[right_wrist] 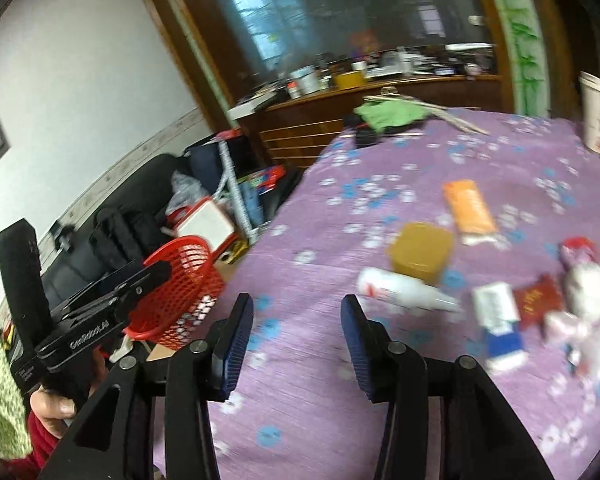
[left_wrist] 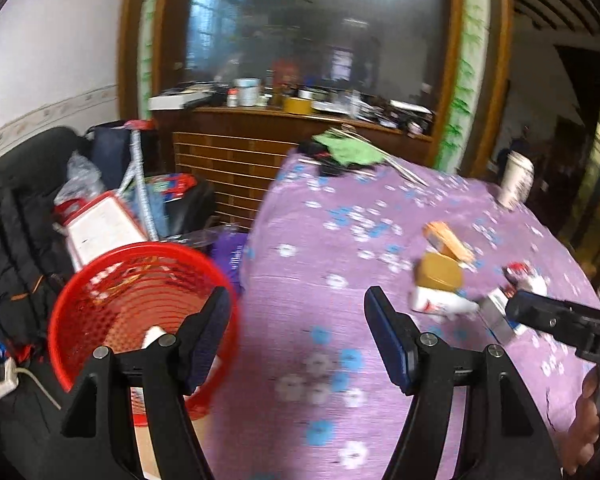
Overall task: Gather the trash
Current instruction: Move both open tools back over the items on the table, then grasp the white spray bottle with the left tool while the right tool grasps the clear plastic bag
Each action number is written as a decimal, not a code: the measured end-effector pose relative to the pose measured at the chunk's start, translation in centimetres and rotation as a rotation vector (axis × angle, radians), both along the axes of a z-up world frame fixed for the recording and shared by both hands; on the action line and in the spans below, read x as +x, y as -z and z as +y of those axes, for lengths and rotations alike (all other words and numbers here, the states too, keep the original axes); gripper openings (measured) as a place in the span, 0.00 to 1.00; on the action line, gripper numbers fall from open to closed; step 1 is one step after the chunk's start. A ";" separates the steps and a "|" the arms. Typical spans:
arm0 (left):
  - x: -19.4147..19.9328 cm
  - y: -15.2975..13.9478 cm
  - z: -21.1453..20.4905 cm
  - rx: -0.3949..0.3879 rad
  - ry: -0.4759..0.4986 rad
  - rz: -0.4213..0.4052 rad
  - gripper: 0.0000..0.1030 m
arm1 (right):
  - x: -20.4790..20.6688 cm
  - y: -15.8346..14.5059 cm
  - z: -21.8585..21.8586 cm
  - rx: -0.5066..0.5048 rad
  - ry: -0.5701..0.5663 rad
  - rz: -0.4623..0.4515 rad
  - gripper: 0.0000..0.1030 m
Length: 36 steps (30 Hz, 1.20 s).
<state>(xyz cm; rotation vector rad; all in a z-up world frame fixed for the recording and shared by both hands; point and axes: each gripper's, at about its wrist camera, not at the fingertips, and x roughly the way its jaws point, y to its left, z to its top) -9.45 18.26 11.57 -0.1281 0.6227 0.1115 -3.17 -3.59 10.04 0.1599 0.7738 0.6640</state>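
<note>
Bare tablecloth (right_wrist: 300, 420) ahead — litter (right_wrist: 500, 312) rightward

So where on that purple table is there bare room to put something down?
The tablecloth is bare near the edge beside the red basket, and between the green cloth and the orange packet. It is crowded rightward, from the white bottle to the wrappers.

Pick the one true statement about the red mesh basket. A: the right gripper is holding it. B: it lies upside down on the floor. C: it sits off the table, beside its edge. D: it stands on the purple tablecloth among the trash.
C: the red mesh basket sits open side up past the edge of the purple tablecloth, with neither gripper holding it.
</note>
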 end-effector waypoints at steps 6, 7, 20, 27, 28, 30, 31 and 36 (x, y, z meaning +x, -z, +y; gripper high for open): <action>1.3 0.6 -5.3 0.049 0.104 0.032 0.66 | 0.2 0.5 -5.3 0.021 0.102 0.011 0.51; 1.5 0.7 -6.2 0.058 0.122 0.037 0.66 | 0.3 0.6 -6.3 0.019 0.126 0.011 0.51; 5.0 2.3 -12.4 0.175 0.283 0.146 0.69 | 0.2 0.8 -19.8 0.061 0.434 -0.015 0.51; 8.4 2.3 -12.0 0.106 0.336 0.189 0.70 | 1.3 4.5 -25.7 0.168 0.564 0.107 0.51; 8.9 2.4 -12.1 0.094 0.337 0.196 0.70 | 1.4 4.9 -25.7 0.178 0.559 0.114 0.51; 10.1 2.8 -12.1 0.060 0.345 0.210 0.70 | 1.7 5.5 -25.3 0.185 0.533 0.120 0.51; 10.5 3.0 -12.2 0.053 0.347 0.214 0.70 | 1.9 5.7 -24.9 0.182 0.518 0.126 0.51; 13.7 4.8 -12.5 0.054 0.355 0.240 0.70 | 3.0 7.0 -22.9 0.124 0.475 0.136 0.51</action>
